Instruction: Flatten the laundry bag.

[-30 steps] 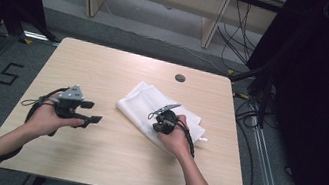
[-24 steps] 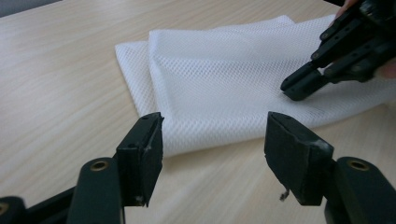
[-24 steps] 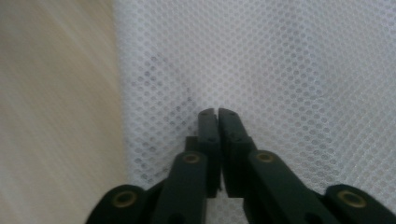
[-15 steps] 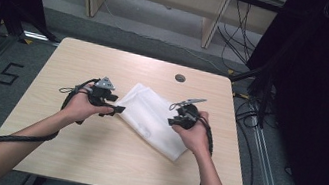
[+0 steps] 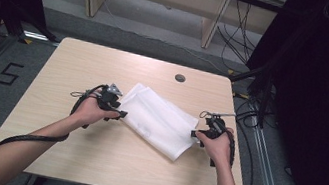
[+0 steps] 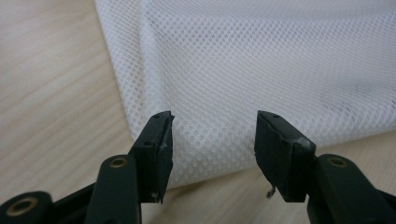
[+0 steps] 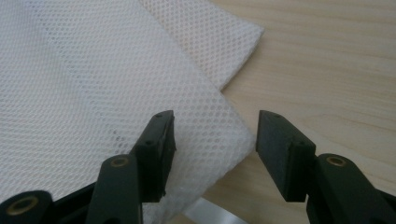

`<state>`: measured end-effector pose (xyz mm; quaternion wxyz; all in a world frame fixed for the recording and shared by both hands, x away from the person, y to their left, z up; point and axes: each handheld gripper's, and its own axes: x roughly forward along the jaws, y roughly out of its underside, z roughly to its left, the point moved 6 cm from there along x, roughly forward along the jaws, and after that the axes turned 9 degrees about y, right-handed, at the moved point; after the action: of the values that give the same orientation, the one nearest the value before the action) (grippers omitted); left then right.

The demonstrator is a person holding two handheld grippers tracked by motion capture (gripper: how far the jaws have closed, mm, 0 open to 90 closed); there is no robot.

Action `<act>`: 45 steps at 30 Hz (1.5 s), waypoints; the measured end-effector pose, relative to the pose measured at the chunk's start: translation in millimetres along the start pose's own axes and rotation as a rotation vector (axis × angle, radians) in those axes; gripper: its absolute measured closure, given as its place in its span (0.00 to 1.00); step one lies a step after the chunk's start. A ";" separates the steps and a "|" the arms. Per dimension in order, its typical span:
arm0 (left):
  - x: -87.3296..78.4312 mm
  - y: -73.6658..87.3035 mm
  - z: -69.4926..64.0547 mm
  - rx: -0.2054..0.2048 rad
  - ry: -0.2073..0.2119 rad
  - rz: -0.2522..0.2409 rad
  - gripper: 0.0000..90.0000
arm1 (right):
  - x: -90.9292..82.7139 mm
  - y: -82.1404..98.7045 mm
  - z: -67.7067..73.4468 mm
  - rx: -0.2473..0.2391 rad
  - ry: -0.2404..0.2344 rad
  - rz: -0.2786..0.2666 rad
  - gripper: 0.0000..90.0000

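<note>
High view: a white folded mesh cloth (image 5: pixel 160 121) lies flat on the light wooden table (image 5: pixel 81 63), a bit right of the middle. The left gripper (image 5: pixel 118 113) sits at the cloth's left edge, and the right gripper (image 5: pixel 194 134) sits at its right edge. A small round dark hole (image 5: pixel 180 78) is in the table, farther back.

Left gripper view shows the two black jaws standing apart over the cloth's (image 6: pixel 261 65) near edge. The jaws have just been closing a little, but they do not press on the cloth.

Right gripper view shows its jaws wide apart over a corner of the cloth (image 7: pixel 93 79). These jaws have just been opening. They hold nothing. One layer of cloth pokes out past the other at the far corner.
</note>
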<state>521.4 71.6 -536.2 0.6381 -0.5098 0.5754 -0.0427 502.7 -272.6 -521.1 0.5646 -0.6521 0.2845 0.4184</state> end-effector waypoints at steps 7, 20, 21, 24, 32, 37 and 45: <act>6.4 7.4 -5.1 0.007 0.007 0.039 0.52 | 8.7 -11.4 -5.9 -0.003 0.016 0.007 0.48; 12.0 -9.6 -58.2 0.107 0.100 0.013 0.60 | 19.4 -26.0 16.6 -0.051 -0.038 0.045 0.53; 12.0 -9.6 -58.2 0.107 0.100 0.013 0.61 | 19.4 -26.0 16.6 -0.051 -0.038 0.045 0.53; 17.0 -13.7 -72.8 0.140 0.106 0.040 0.67 | 24.0 -26.6 23.6 -0.103 -0.018 0.088 0.71; 26.4 -14.4 -81.0 0.174 0.136 0.090 0.68 | 20.1 -33.0 35.0 -0.245 -0.005 0.081 0.99; 33.1 -14.5 -83.8 0.166 0.144 0.096 0.68 | 2.0 -46.2 42.5 -0.266 -0.019 -0.005 0.99; 40.7 -13.4 -83.2 0.160 0.139 0.109 0.66 | -39.4 -66.0 75.1 -0.311 -0.149 -0.183 1.00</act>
<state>477.4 -10.9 -539.8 0.6367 -0.4210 0.6398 -0.0893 522.3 -190.2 -454.9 0.5122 -0.7220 0.1133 0.4510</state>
